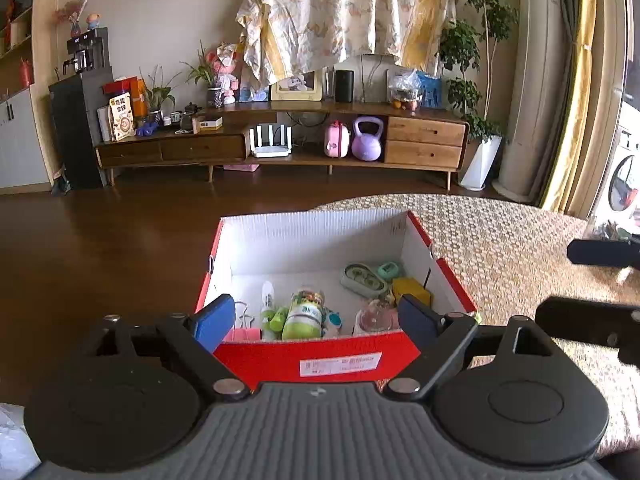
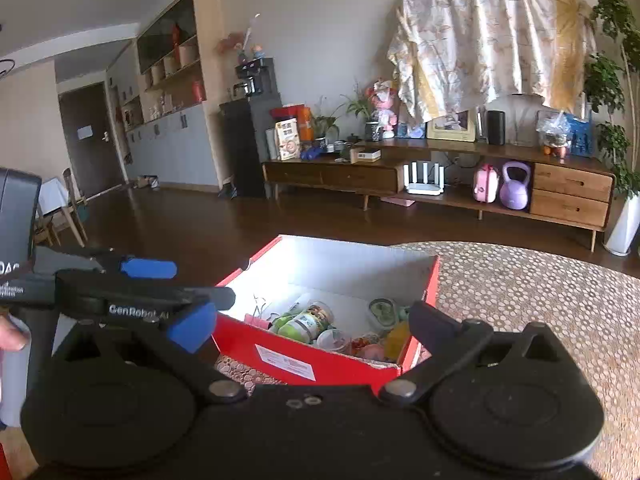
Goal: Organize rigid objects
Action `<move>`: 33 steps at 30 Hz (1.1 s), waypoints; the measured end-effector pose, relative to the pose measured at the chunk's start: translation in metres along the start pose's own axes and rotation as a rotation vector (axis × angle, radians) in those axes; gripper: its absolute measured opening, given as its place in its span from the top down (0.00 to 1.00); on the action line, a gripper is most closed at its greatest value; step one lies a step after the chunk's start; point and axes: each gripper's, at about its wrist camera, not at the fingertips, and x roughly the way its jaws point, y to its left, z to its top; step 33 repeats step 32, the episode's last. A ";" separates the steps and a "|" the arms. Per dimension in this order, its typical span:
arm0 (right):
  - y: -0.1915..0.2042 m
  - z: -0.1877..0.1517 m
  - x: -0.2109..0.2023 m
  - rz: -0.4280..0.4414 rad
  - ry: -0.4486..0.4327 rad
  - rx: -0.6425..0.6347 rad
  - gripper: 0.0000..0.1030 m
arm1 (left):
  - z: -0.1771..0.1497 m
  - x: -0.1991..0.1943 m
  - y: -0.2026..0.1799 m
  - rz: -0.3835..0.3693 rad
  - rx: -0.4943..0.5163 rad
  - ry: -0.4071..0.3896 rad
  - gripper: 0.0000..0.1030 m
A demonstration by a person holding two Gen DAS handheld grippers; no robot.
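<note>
A red cardboard box [image 1: 336, 354] with white inner walls sits on a woven mat [image 1: 512, 248]; it also shows in the right wrist view [image 2: 280, 354]. Inside lie a green jar [image 1: 305, 314], a white tube [image 1: 267, 300], a pink binder clip [image 1: 242, 330], a green oval case [image 1: 362, 278], a yellow block [image 1: 410, 290] and a pink round item [image 1: 374, 318]. My left gripper [image 1: 316, 320] is open and empty over the box's near wall. My right gripper [image 2: 310, 324] is open and empty, just right of the box. The left gripper [image 2: 168, 284] shows in the right wrist view.
A long wooden TV cabinet [image 1: 280, 140] stands against the far wall with a router [image 1: 271, 142], a purple kettlebell [image 1: 366, 138] and a pink case [image 1: 336, 140]. Potted plant [image 1: 476, 80] at right. Dark wooden floor [image 1: 120, 240] lies left of the mat.
</note>
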 end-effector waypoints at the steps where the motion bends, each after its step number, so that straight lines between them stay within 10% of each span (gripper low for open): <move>1: -0.001 0.000 -0.001 0.002 -0.002 0.005 0.00 | -0.002 -0.001 0.000 0.003 0.000 0.000 0.14; 33: -0.001 -0.021 -0.010 -0.016 0.002 0.061 0.00 | -0.018 -0.021 0.000 -0.003 -0.042 -0.034 0.03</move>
